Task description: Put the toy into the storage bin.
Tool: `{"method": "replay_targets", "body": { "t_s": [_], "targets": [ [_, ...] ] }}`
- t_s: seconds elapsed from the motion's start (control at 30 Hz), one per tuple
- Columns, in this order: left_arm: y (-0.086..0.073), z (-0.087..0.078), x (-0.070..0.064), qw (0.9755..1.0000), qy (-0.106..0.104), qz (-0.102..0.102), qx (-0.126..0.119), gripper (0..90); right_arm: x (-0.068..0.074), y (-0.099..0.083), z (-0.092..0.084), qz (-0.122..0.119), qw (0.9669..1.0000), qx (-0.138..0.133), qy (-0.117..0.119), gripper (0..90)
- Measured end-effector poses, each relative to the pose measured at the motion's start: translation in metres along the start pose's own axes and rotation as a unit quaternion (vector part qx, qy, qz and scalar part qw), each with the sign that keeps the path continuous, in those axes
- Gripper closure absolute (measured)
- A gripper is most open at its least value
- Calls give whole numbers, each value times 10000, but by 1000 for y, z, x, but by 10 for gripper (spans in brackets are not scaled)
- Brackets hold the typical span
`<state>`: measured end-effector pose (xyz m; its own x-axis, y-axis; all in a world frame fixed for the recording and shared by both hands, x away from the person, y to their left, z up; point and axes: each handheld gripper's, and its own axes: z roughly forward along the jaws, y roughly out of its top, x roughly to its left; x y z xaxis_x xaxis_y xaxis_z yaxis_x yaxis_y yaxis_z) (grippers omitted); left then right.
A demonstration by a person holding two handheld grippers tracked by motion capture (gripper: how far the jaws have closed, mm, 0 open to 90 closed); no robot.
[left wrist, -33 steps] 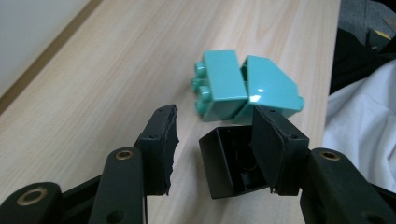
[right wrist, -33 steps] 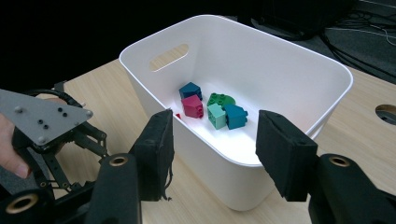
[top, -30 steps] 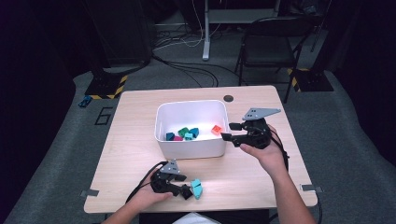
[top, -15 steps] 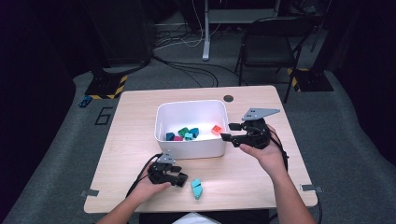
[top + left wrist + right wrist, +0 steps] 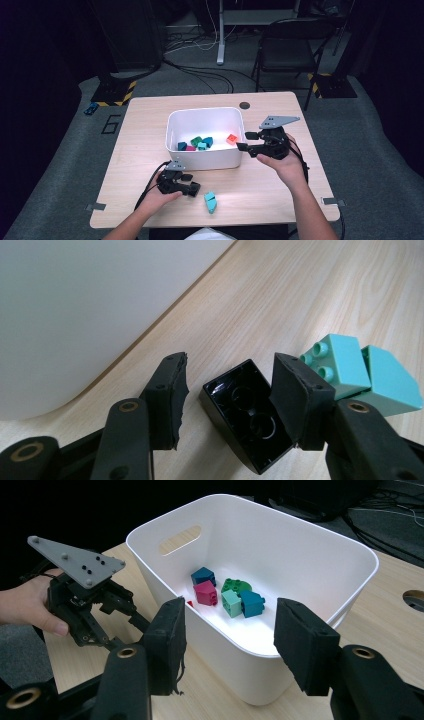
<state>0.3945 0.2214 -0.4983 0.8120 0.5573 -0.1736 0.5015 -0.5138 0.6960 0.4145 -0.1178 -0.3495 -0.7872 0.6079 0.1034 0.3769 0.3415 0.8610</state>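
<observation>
Opening moments ago, the left gripper (image 5: 227,400) now has its jaws slack around a black brick (image 5: 245,415) on the table, beside a teal block (image 5: 210,202) set down earlier; the right gripper (image 5: 242,141) waits open at the white bin (image 5: 205,157).

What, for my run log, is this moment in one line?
left gripper: jaws just opened, black brick between; right gripper: open, beside bin; teal bricks: on table

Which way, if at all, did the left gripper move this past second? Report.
Yes: the left gripper drew back from the teal block toward the white bin, jaws just opening around a black block.
</observation>
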Motion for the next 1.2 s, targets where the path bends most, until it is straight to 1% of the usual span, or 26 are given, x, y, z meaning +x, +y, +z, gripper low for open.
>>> {"method": "replay_targets", "body": {
  "t_s": [0.1, 0.2, 0.23, 0.27, 0.5, 0.57, 0.6, 0.63, 0.67, 0.7, 0.83, 0.87, 0.93, 0.97, 1.0, 1.03, 1.07, 1.1, 1.13, 1.17, 1.2],
  "targets": [
    [2, -1, -3, 10000, -12, 31, -2, 456, 0, 0, 0, 0, 10000, 3, 1, 460],
    [2, 1, -7, 10000, -47, -12, 48, 408, 0, 0, 0, 4, 10000, 2, 0, 460],
    [2, 2, -8, 10000, -58, -40, 53, 408, 0, 0, 0, 4, 10000, 2, 0, 460],
    [2, 3, -8, 10000, -27, 13, 61, 406, 0, 0, 0, 4, 10000, 0, 0, 461],
    [-5, 7, -8, 9997, 63, 61, 209, 399, 0, 0, 0, -4, 10000, 2, 8, 460],
    [-7, 7, -7, 9996, 82, 92, 264, 412, 0, 0, 0, -4, 10000, 0, 8, 460],
    [-8, 7, -7, 9995, 109, 104, 278, 428, 0, 0, 0, -3, 10000, -6, 7, 460],
    [-8, 7, -7, 9995, 76, 109, 298, 445, 0, 0, 0, 0, 10000, -10, 6, 460],
    [-9, 6, -7, 9993, 113, 154, 311, 465, 0, 0, 0, -1, 10000, -10, 6, 460],
    [-9, 5, -7, 9992, 119, 144, 341, 481, 0, 0, 0, 0, 10000, -11, 4, 461],
    [-11, 4, -4, 9989, 153, 216, 396, 558, 0, 0, 0, -3, 10000, -7, 6, 460],
    [-11, 5, -4, 9989, 173, 213, 390, 561, 0, 0, 0, -3, 10000, -8, 5, 460],
    [-10, 5, -4, 9990, 139, 172, 387, 565, 0, 0, 0, -4, 10000, -10, 6, 460],
    [-10, 4, -4, 9990, 173, 204, 367, 571, 0, 0, 0, -2, 10000, -10, 6, 460],
    [-9, 4, -4, 9992, 137, 178, 342, 578, 0, 0, 0, -5, 10000, -11, 4, 460],
    [-8, 3, -3, 9992, 135, 196, 326, 579, 0, 0, 0, -4, 10000, -12, 3, 460],
    [-8, 3, -4, 9994, 83, 132, 304, 580, 0, 0, 0, -4, 10000, -13, 4, 460],
    [-7, 2, -3, 9994, 87, 175, 300, 581, 0, 0, 0, -4, 10000, -12, 0, 460],
    [-7, 2, -4, 9994, 75, 144, 289, 581, 0, 0, -1, -4, 10000, -17, 3, 460],
    [-6, 0, -3, 9994, 63, 177, 307, 581, 0, 0, -1, -10, 10000, -22, -2, 460],
    [-5, 0, -4, 9995, 50, 129, 275, 582, 0, 0, -1, -10, 10000, -22, -2, 460]
  ]
}}
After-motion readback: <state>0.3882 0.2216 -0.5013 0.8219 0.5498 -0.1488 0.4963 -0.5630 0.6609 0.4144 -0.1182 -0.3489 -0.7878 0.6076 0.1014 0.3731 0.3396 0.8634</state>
